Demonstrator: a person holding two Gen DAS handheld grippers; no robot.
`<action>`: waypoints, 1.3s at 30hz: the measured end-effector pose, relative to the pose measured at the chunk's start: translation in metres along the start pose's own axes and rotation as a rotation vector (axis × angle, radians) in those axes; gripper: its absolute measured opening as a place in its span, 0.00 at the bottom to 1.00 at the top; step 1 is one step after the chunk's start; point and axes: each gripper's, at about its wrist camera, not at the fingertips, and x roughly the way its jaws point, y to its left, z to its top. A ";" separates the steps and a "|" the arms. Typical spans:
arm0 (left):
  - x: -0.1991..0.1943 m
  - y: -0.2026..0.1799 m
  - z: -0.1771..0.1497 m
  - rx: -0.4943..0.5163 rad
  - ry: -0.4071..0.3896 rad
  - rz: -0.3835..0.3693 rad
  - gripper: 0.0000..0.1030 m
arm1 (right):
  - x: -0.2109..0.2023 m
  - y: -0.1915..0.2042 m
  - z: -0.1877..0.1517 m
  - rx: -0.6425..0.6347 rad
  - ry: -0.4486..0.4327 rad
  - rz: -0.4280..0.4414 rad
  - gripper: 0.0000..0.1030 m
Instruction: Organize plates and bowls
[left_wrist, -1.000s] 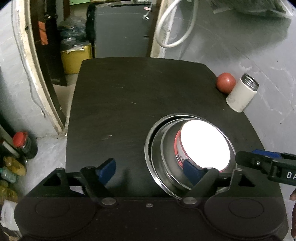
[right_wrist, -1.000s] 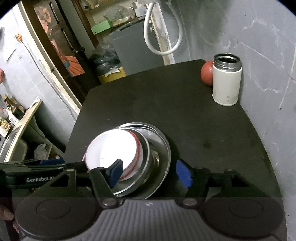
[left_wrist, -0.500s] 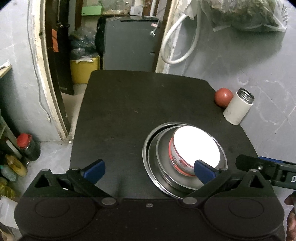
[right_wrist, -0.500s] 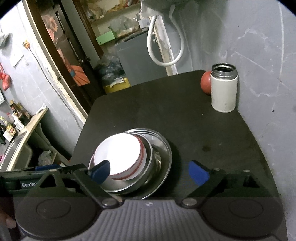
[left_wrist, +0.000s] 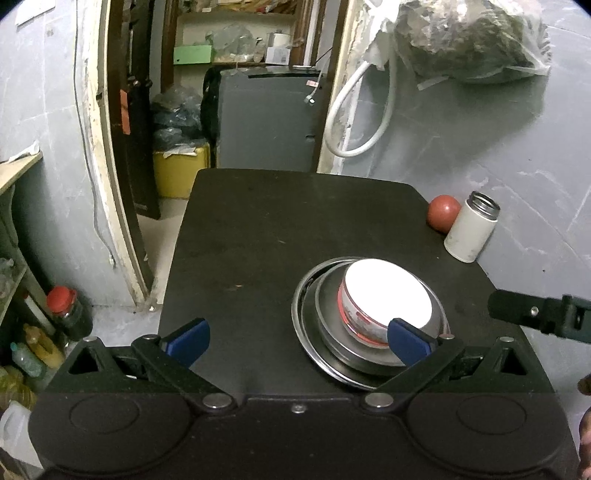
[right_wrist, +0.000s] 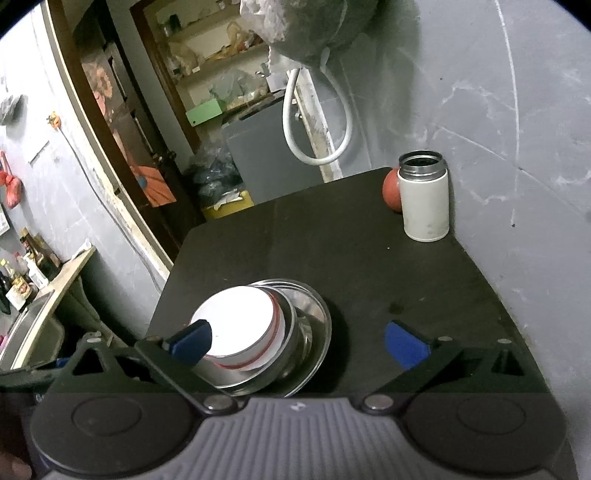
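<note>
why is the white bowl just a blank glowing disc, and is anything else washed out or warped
Left wrist view: the white bowl is overexposed, its inside blown to flat white with no detail, and the door frame bows from fisheye distortion. Right wrist view: the bowl is nearly as bright, the steel plate throws a dark shadow to its right on the table, and the corners vignette to black.

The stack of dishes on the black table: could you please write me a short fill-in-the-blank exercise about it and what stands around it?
1. The white bowl sits inside a ____ bowl on a steel plate.
2. Both the left gripper and the right gripper are ____.
3. The red ball rests beside a white ____.

Missing words: steel; open; flask
</note>
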 end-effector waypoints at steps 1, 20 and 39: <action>-0.001 0.000 -0.001 0.007 -0.004 -0.003 0.99 | -0.001 0.001 -0.001 0.006 -0.004 -0.003 1.00; -0.038 0.037 -0.026 0.007 -0.025 -0.045 0.99 | -0.037 0.041 -0.035 0.028 -0.071 -0.124 1.00; -0.074 0.052 -0.043 0.037 -0.071 -0.101 0.99 | -0.083 0.073 -0.069 0.025 -0.122 -0.202 1.00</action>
